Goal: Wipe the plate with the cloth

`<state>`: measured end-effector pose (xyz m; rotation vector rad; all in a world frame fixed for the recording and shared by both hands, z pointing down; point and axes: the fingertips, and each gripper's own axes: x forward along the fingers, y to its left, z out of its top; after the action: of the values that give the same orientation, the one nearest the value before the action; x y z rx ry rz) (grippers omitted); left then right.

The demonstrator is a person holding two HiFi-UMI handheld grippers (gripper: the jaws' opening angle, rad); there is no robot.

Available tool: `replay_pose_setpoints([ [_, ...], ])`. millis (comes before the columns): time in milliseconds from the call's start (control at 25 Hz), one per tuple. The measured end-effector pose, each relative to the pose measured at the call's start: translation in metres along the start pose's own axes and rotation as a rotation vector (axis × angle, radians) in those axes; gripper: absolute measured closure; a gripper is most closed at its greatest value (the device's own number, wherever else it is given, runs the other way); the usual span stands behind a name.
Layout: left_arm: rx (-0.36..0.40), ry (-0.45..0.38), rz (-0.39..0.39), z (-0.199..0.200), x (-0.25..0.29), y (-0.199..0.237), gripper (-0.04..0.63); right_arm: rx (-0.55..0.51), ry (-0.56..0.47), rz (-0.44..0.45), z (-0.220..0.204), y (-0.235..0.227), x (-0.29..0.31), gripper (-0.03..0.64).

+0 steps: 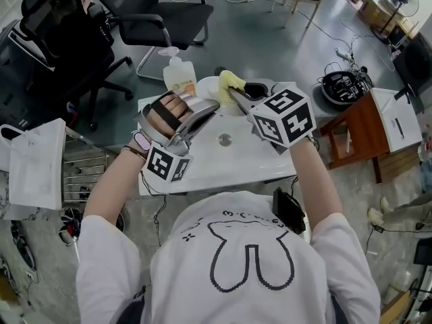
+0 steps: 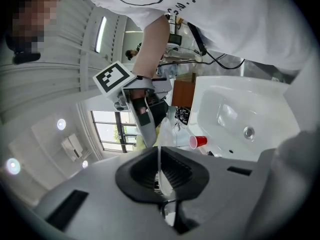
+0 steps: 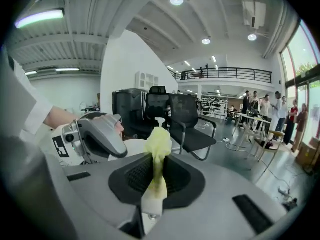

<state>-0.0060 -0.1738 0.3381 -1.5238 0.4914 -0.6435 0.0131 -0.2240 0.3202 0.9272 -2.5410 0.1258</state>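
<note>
Item 1: plate, white, round, held above the far edge of the counter, just beside the pump bottle; in the left gripper view it showed only as a thin white edge running between the dark pads. Item 2: left gripper, carried in the person's left hand, its 2 fingers pressed together on that edge of the plate, with no gap visible on either side. Item 3: cloth, pale yellow, bunched, raised at the plate's right side and apparently touching its rim, though the head view was too small to settle the contact. Item 4: right gripper, marker cube facing up, its 2 fingers pinching the cloth, which stood up from the pads as a crumpled tuft. Item 5: counter, white, with a sunken basin and a round drain. Item 6: 1 red cup, seen beyond the left gripper's pads, near the basin. Item 7: 2 black office chairs on the grey floor beyond the counter. Item 8: 1 white bag at the person's left. Item 9: 1 wooden side table at the right, well apart from the counter's things.
</note>
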Motion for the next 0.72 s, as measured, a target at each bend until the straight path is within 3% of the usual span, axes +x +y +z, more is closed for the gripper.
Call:
replay_pose_setpoints([
  [200,0.000,0.004,-0.002,-0.002,-0.004,-0.001,0.577,-0.005,0.065,-0.098,-0.021,-0.025,-0.005,0.566],
  [400,0.008,-0.004,-0.006,0.001,-0.005,-0.004,0.577,0.024,0.090,-0.127,-0.032,-0.035,-0.008,0.565],
  [560,-0.003,-0.003,0.000,0.001,-0.005,-0.002,0.577,0.069,0.012,-0.113,-0.014,-0.034,-0.019,0.566],
  [720,0.004,-0.006,0.007,-0.001,-0.005,0.002,0.577,0.171,-0.119,-0.011,0.018,-0.021,-0.022,0.566],
])
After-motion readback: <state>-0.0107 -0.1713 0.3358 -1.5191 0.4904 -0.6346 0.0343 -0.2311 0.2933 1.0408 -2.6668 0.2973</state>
